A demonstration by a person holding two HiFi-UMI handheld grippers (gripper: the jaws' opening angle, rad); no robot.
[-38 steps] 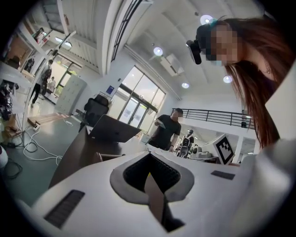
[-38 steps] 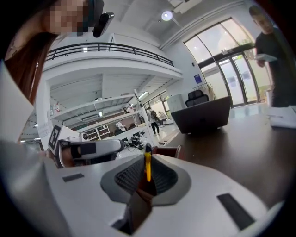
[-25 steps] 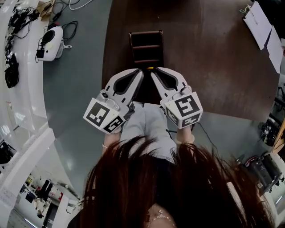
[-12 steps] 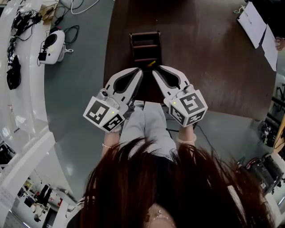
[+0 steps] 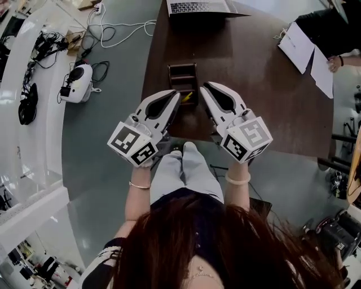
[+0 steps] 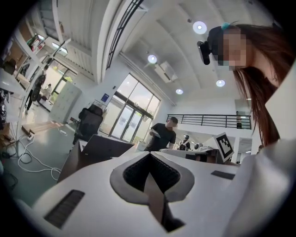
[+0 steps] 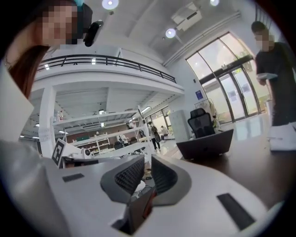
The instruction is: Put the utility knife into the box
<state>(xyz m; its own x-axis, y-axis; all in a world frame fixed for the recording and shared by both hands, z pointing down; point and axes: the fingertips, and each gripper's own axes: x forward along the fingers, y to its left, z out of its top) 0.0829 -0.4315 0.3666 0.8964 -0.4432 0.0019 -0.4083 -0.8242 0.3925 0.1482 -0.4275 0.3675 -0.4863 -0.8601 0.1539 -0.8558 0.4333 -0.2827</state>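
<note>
A small dark box [image 5: 183,75] with open compartments stands on the brown table [image 5: 265,107]. Just in front of it lies the yellow utility knife [image 5: 188,97], only partly visible between the two gripper tips. My left gripper [image 5: 176,96] hovers to the knife's left with its jaws closed together and nothing in them. On the knife's right, my right gripper [image 5: 204,86] holds nothing, and the right gripper view shows a narrow gap between its pads [image 7: 163,175]. Both gripper views look up into the room, so box and knife are hidden there.
A laptop [image 5: 200,7] sits at the table's far edge. Papers [image 5: 302,48] and a person's hand [image 5: 337,59] are at the right. On the floor to the left are cables and a white device [image 5: 76,83]. A person [image 6: 164,135] stands beyond the table.
The head view has pulled back, showing more of the table and the laptop. Both grippers stay side by side by the box; the right one has shifted slightly right.
</note>
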